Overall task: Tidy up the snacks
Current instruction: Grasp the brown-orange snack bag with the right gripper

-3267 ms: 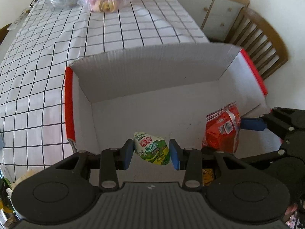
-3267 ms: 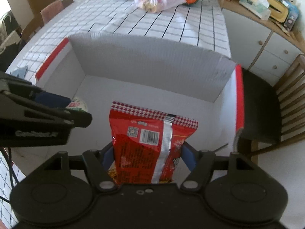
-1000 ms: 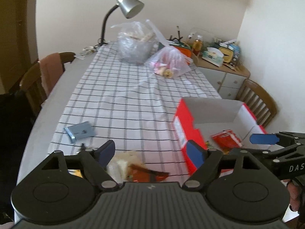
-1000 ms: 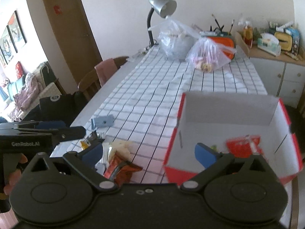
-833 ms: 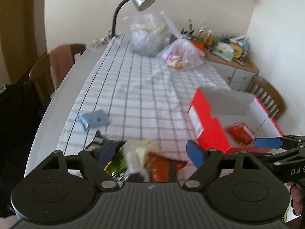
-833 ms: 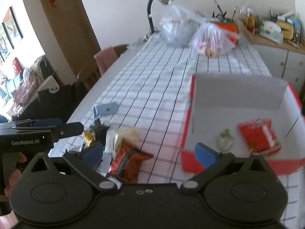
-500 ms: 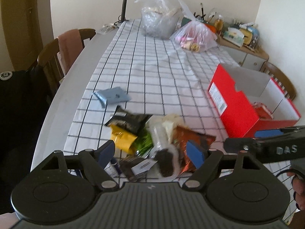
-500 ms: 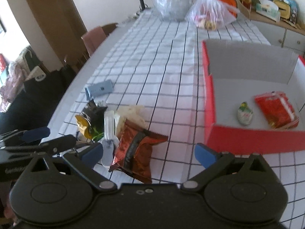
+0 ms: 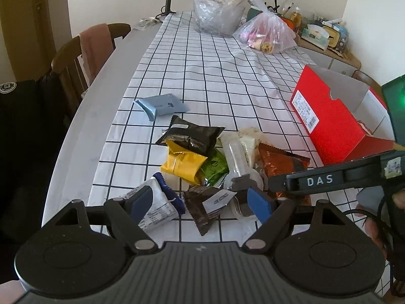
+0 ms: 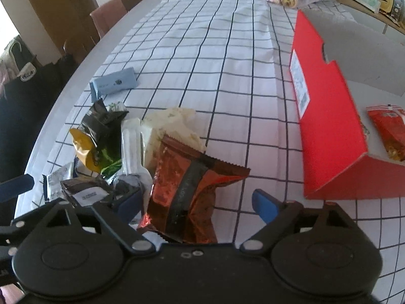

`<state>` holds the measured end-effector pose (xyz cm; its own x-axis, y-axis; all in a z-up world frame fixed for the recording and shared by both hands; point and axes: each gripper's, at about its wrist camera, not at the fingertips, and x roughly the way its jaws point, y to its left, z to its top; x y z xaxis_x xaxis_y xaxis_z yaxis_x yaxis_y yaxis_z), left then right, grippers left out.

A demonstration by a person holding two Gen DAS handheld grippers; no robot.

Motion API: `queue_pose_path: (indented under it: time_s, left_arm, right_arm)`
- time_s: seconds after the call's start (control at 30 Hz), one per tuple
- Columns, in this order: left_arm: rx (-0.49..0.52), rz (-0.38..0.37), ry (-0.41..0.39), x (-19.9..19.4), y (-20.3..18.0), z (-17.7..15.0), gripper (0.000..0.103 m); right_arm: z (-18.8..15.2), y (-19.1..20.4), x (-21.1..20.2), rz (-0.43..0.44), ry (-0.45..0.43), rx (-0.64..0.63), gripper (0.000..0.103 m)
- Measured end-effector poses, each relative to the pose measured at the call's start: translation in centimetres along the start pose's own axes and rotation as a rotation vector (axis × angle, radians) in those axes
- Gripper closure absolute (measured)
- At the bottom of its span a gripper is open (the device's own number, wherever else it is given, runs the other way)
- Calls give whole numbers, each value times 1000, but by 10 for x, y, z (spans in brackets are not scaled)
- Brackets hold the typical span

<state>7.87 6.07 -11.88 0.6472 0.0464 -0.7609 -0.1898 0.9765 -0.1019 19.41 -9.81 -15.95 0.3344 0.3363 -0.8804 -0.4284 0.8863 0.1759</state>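
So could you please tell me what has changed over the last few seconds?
Both tongs let go of their snacks in the red box and swung left; left tongs and right tongs now hang open over the snack pile. The red packet lies in the box; the box stayed put.

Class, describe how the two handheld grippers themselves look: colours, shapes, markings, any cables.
Both are matte black, with two round discs and angular linkage arms ending in blue finger pads. The left gripper and the right gripper look alike. The right one's side, seen from the left camera, carries white letters "DAS"; a black cable hangs beside it.
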Motion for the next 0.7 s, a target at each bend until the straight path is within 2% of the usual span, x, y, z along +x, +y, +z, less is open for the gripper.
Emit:
queue_pose_path:
  time_s: [0.37,0.43,0.53,0.7]
  left_arm:
    - [11,-19,15,11,-3,-1,21]
    - [14,-20,16,13,-5,0,21]
    - [23,-23,17,15,-9,2,21]
    - [29,-6,47,28,-11,1,21]
  right_arm:
    - [3,1,8,27,37,-3,38]
    - [3,0,8,39,41,0,47]
    - [2,-1,7,43,37,-8,54]
    - [0,-6,5,52,31,-12,55]
